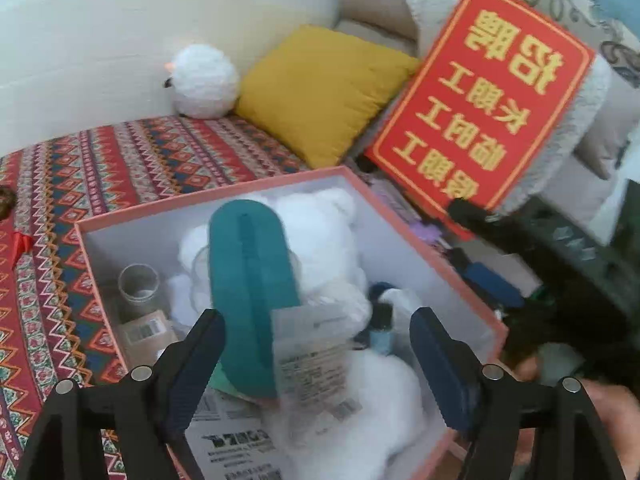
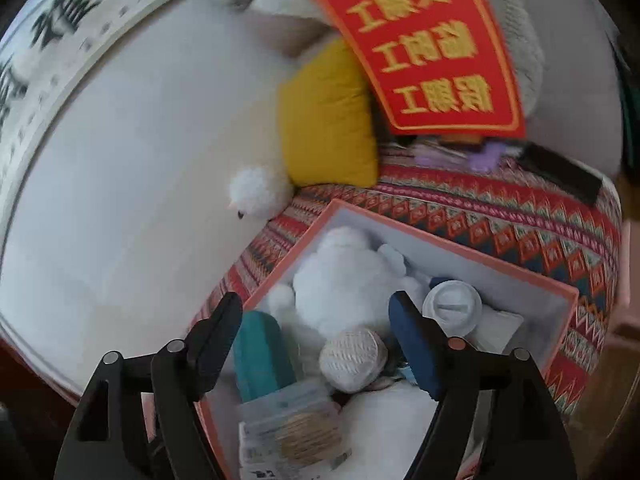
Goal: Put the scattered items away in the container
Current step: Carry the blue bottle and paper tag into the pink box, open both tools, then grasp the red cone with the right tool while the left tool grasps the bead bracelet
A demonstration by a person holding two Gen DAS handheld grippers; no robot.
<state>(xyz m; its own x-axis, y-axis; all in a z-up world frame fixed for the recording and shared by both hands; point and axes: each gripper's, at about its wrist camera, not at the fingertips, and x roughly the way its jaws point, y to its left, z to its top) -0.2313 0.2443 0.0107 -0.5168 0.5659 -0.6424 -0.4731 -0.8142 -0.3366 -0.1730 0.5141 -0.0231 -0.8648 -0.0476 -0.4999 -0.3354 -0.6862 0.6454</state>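
So the pink box [image 1: 280, 184] is seen sitting on a patterned red cloth [image 1: 100, 168], and it's already pretty stuffed. A white plush toy [image 1: 320, 232] is laid across the middle, with a teal oblong thing [image 1: 252, 280] propped on top of it, tilted up toward the far wall of the box. A clear jar [image 1: 138, 284] is tucked in the left corner, just beside a small barcoded packet [image 1: 146, 330]. A little blue bottle [image 1: 380, 328] is wedged near the plush, though it's blurry so that's only probably a bottle.

From the right wrist view, a ball of pale twine [image 2: 352, 360] and a white round lid [image 2: 452, 308] are spotted in the box too, plus a clear packet of tan cord [image 2: 304, 432] at the near edge.

The left hand-held gripper [image 1: 316, 352] is held over the box with its fingers spread wide and nothing pinched between them. Same for the right hand-held gripper [image 2: 316, 336]: jaws apart, nothing gripped, hovering above the box contents.

Behind the box, a yellow cushion [image 1: 324, 92], a white fluffy bird toy [image 1: 204, 80] and a red sign with gold characters [image 1: 480, 108] are seen by the wall.
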